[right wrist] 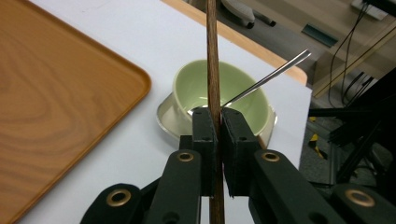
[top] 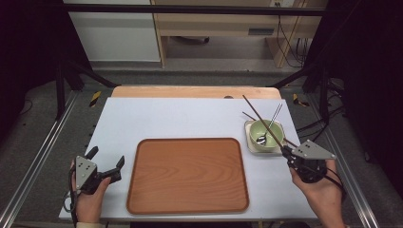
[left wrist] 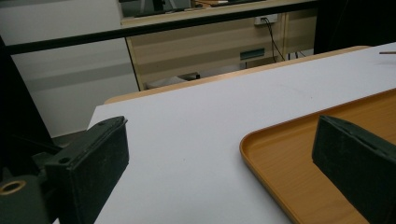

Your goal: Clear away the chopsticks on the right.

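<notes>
Holding one brown chopstick (right wrist: 213, 70) tight, the right gripper (top: 286, 153) sat beside the green bowl (top: 266, 133), stick pointing away over it, while the left gripper (top: 105, 162) waited wide open, empty.

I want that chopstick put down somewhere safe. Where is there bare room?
The wooden tray is bare all over. The white tabletop beyond it is free too. Crowded: the right edge, around the green bowl, spoon and right gripper clamping the chopstick.

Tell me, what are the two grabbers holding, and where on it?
The right gripper pinches a brown chopstick near its lower end, the long part sticking up over the green bowl. The left gripper is open, holding nothing.
</notes>
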Tool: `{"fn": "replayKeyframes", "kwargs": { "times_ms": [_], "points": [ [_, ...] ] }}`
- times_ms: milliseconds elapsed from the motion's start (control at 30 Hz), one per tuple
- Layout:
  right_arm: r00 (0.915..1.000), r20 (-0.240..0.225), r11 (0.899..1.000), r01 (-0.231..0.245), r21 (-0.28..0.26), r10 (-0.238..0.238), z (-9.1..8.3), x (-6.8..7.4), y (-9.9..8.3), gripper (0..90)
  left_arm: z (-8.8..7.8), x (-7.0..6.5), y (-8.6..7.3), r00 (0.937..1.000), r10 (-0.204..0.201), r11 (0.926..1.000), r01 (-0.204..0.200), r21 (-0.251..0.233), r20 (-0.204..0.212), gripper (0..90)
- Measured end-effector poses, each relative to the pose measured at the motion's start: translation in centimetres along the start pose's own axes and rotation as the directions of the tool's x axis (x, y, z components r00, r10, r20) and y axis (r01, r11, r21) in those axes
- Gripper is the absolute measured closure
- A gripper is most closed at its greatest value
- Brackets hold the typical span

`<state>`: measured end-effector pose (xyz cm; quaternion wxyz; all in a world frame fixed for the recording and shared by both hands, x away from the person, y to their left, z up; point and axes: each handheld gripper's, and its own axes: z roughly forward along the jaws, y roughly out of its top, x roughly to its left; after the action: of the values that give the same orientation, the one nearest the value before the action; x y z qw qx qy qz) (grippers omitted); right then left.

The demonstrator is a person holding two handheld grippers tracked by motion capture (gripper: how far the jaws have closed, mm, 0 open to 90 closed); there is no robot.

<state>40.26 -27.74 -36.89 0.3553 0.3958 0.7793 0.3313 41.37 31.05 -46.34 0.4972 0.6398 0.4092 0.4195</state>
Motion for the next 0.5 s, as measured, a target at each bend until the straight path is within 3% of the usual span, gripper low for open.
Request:
{"fn": "replayKeyframes", "kwargs": {
  "times_ms": [200,400,500],
  "points": [
    [0.998,-0.052,0.999,-0.035,0.025,0.036,0.3,2.4,-0.4,84.7,0.4,-0.5,0.3,0.9997,0.012,0.9999,-0.012,-0.007,0.019,3.4],
    [0.9908,-0.131,0.999,-0.029,0.046,0.034,2.4,5.8,0.4,84.7,0.5,-0.6,0.4,0.9996,0.011,0.9998,-0.01,-0.015,0.028,3.4],
    [0.9881,-0.149,0.998,-0.029,0.054,0.037,3.1,6.5,0.6,84.7,0.5,-0.5,0.4,0.9995,0.01,0.9999,-0.009,-0.013,0.029,3.4]
  ]
}}
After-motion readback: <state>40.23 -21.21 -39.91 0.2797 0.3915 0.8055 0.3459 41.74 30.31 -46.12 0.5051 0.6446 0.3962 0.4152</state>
